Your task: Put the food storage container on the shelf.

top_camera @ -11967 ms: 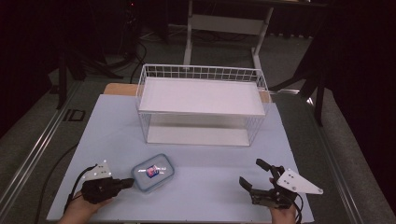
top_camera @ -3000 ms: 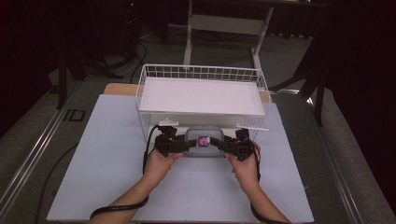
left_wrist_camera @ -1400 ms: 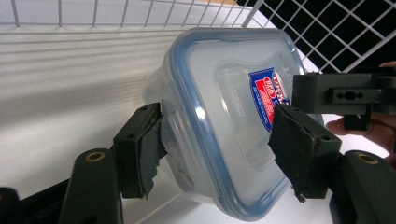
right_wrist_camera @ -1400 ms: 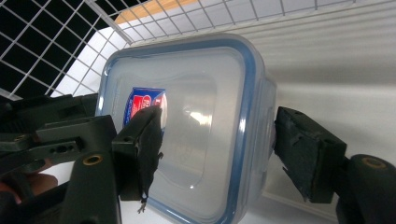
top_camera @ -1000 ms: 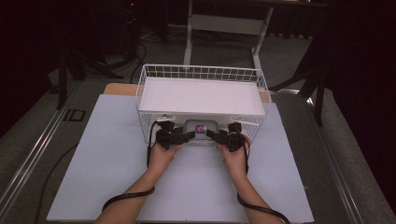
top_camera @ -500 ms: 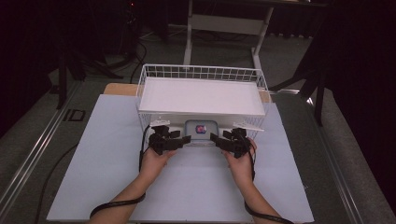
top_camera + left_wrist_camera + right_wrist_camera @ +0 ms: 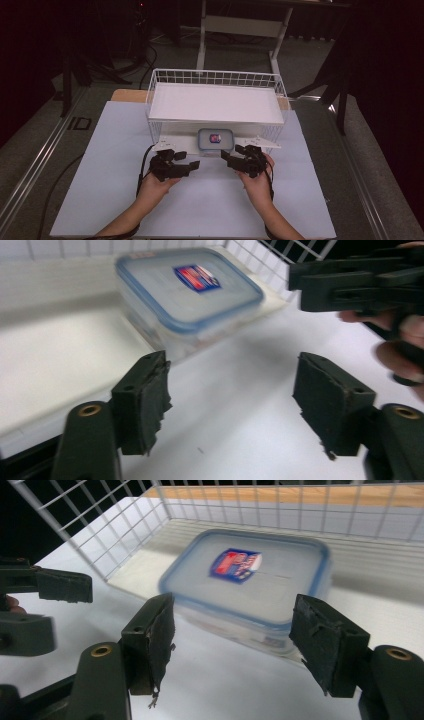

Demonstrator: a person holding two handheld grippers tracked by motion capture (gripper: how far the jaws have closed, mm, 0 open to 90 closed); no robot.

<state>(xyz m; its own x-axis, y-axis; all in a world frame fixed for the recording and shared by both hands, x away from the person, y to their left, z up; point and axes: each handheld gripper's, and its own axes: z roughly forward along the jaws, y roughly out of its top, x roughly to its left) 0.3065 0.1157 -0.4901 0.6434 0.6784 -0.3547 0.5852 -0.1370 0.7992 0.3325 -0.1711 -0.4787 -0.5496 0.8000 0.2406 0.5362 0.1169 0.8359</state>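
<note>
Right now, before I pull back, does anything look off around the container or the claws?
Mostly fine. The container sits flat on the rack's lower level, lid on, near its front edge. One oddity: the pads on both claws look frayed and torn at their edges. Both claws are open and apart from it.

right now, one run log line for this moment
container: on rack's lower shelf | left tongs: open, clear | right tongs: open, clear

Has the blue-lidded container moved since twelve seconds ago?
Yes. The blue-lidded container went from the open mat near the person to the far side, onto the lower shelf of the white wire rack, under its upper shelf.
</note>
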